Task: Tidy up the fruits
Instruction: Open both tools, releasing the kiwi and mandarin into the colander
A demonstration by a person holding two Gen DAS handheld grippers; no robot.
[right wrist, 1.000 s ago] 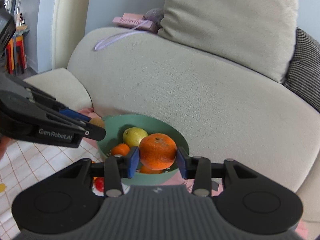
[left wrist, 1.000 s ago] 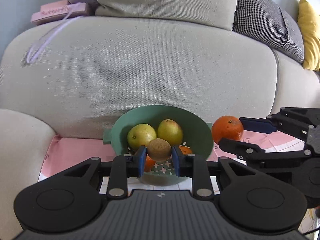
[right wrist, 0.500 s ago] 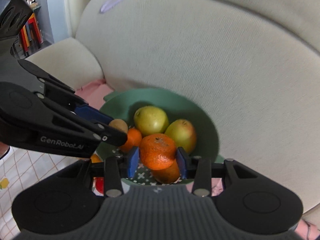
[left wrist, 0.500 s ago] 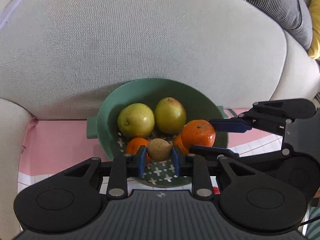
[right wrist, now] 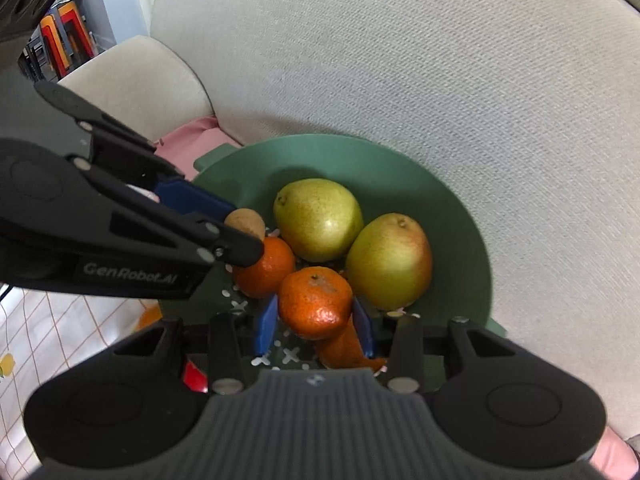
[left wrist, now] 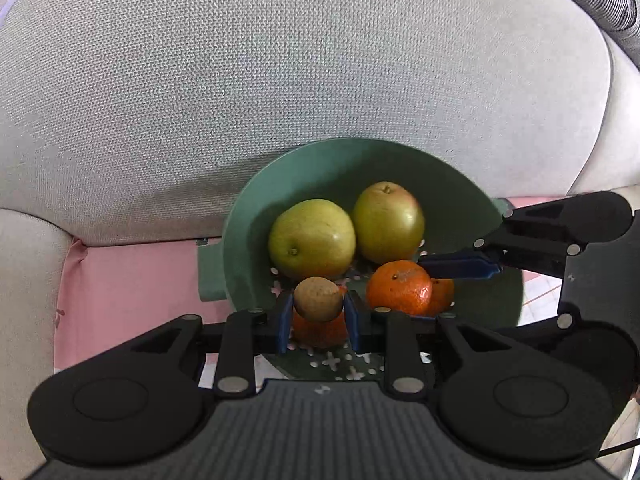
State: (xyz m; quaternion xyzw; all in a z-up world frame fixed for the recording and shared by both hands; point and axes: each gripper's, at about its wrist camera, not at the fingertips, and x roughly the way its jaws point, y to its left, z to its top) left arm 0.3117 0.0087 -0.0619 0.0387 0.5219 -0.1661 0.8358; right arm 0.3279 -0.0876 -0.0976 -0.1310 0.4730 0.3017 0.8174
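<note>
A green colander bowl [left wrist: 460, 196] [right wrist: 448, 196] sits against a sofa and holds two yellow-green pears [left wrist: 312, 238] [right wrist: 318, 218] and small oranges. My left gripper [left wrist: 319, 312] is shut on a small brown kiwi [left wrist: 319, 299] just over the bowl's near side, above an orange [left wrist: 320, 328]. My right gripper [right wrist: 316, 318] is shut on a mandarin [right wrist: 316, 302], held low inside the bowl beside the second pear [right wrist: 390, 260]. From the left wrist view the mandarin [left wrist: 400, 288] shows between the right gripper's blue pads. In the right wrist view the kiwi [right wrist: 245, 224] sits in the left gripper's tips.
The sofa backrest [left wrist: 304, 60] rises right behind the bowl, with an armrest [right wrist: 136, 84] at the left. A pink cloth [left wrist: 128, 280] lies under the bowl. A white checked cloth [right wrist: 60, 340] and a small red object [right wrist: 194, 374] show below the left gripper.
Both grippers have moved forward and down over the bowl, tilting more steeply. The kiwi and mandarin now hang inside the bowl's rim. Both grips are unchanged.
</note>
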